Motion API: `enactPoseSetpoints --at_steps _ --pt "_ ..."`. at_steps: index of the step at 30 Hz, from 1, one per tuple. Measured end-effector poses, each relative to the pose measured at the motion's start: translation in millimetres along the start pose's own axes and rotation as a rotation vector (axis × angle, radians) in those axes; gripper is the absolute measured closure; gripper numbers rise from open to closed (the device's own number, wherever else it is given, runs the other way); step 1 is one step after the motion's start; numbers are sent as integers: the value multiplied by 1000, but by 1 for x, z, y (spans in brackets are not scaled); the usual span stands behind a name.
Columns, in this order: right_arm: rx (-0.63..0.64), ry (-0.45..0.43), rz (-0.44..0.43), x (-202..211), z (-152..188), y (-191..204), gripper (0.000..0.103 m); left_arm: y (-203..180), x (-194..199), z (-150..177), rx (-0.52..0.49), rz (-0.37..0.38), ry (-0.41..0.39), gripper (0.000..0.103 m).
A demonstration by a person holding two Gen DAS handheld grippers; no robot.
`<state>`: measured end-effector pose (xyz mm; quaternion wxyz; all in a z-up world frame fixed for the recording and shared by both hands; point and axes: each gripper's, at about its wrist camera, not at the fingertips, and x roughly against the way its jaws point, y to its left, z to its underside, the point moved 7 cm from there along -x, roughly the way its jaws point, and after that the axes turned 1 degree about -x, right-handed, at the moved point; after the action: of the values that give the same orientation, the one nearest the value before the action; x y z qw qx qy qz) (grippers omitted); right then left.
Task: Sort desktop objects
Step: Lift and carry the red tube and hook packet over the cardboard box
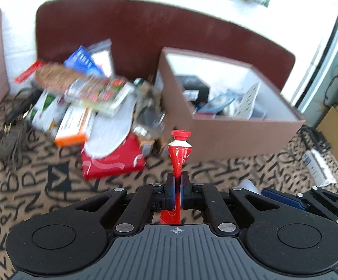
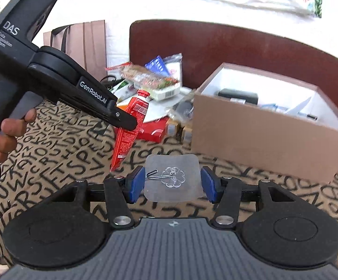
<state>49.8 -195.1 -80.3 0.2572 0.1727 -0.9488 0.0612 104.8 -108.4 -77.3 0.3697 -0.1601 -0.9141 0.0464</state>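
Two grippers are in your hands above the letter-printed cloth [image 2: 52, 163]. Your left gripper [image 1: 177, 186] has its jaws pinched tight around the middle of a red tube [image 1: 179, 154], whose red cap points up and forward; from the right wrist view that tube [image 2: 131, 121] hangs tilted in the air, clear of the cloth, with its crimped end lowest. Your right gripper [image 2: 173, 183] stands wide open, its blue pads [image 2: 137, 182] on either side of a clear adhesive hook [image 2: 172, 175] lying flat on the cloth, touching neither pad. Beyond the tube sits an open brown box [image 1: 234, 137] already holding several items, and left of it a jumbled pile of packets [image 1: 87, 98].
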Motion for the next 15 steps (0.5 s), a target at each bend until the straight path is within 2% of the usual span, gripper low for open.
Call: enactPoseSetpoints --at_steps 8,15 --pt "41 -107 69 9 -53 -31 45 -42 10 -65 -59 66 -99 103" --pt "75 -151 143 -4 -90 -66 45 -65 -20 -115 -74 63 -121 103"
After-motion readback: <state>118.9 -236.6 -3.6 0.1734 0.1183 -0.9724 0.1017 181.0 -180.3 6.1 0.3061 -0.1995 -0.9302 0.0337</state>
